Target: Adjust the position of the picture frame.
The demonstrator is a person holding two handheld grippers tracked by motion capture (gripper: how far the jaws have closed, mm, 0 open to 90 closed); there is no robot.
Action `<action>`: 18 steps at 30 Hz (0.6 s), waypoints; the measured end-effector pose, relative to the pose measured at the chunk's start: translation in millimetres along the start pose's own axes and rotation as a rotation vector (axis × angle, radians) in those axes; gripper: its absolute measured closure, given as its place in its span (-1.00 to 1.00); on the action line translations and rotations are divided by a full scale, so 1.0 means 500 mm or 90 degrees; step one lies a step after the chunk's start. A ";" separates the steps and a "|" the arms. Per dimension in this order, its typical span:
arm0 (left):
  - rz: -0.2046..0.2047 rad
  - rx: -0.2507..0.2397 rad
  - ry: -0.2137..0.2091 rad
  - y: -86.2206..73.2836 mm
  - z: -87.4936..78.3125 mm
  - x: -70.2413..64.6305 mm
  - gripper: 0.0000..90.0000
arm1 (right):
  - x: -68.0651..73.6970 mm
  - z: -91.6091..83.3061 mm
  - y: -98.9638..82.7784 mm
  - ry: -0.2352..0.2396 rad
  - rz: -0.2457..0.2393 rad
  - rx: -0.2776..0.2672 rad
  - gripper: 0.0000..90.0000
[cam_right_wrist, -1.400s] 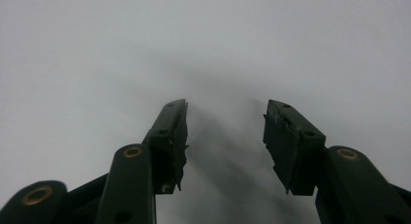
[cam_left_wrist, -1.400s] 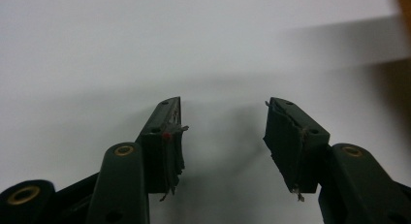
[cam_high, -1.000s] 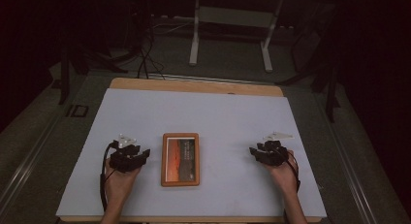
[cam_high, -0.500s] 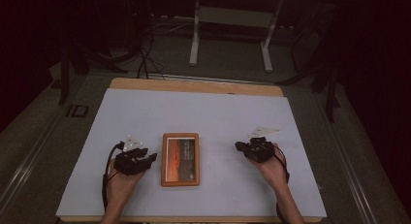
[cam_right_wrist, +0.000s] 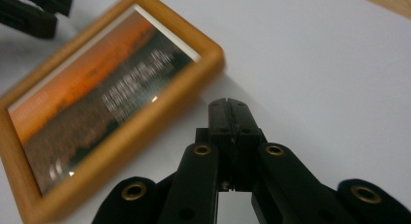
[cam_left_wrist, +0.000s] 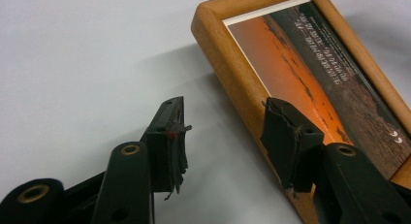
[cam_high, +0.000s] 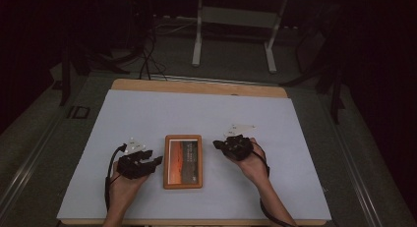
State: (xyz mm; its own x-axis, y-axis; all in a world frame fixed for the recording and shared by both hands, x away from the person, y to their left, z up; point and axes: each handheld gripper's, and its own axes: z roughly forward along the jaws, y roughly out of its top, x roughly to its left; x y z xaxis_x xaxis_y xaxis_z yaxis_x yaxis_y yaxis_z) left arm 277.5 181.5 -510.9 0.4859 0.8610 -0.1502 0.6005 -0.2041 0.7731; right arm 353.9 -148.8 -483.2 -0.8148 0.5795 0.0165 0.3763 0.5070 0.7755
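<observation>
A wooden picture frame (cam_high: 183, 161) with an orange sunset print lies flat near the front of the white table (cam_high: 196, 114). My left gripper (cam_high: 156, 161) sits just left of it, low over the table. In the left gripper view its jaws (cam_left_wrist: 225, 127) have just been opening; one pad hangs over the frame's wooden edge (cam_left_wrist: 228, 64), the other over bare table, and neither presses it. My right gripper (cam_high: 217, 144) is close to the frame's right side near its far corner, jaws together. The right gripper view shows its tips (cam_right_wrist: 228, 107) shut on nothing beside the frame (cam_right_wrist: 97, 117).
The table has a wooden strip (cam_high: 196, 87) along its far edge. Beyond it, on the dark floor, stand a metal stand (cam_high: 233, 35) and cables (cam_high: 145, 55). Bare white surface lies behind and to both sides of the frame.
My right gripper has moved left toward the frame and its jaws have come together. The left gripper has hardly shifted, with its jaws a little wider.
</observation>
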 end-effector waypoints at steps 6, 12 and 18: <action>0.006 -0.003 -0.007 0.001 -0.001 -0.003 0.14 | 0.016 0.034 0.025 0.011 -0.008 -0.010 1.00; 0.010 -0.007 -0.012 0.001 -0.002 -0.004 0.14 | 0.017 0.063 0.041 0.027 -0.003 -0.023 1.00; 0.014 -0.007 -0.017 0.002 -0.002 -0.007 0.15 | 0.027 0.086 0.059 0.036 -0.011 -0.021 1.00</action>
State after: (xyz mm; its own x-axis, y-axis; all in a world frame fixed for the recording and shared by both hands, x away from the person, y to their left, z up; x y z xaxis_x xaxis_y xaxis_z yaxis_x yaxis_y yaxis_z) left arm 275.6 178.6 -509.1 0.5162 0.8433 -0.1497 0.5821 -0.2173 0.7835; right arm 373.0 -98.6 -487.5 -0.8453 0.5329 0.0375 0.3474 0.4950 0.7964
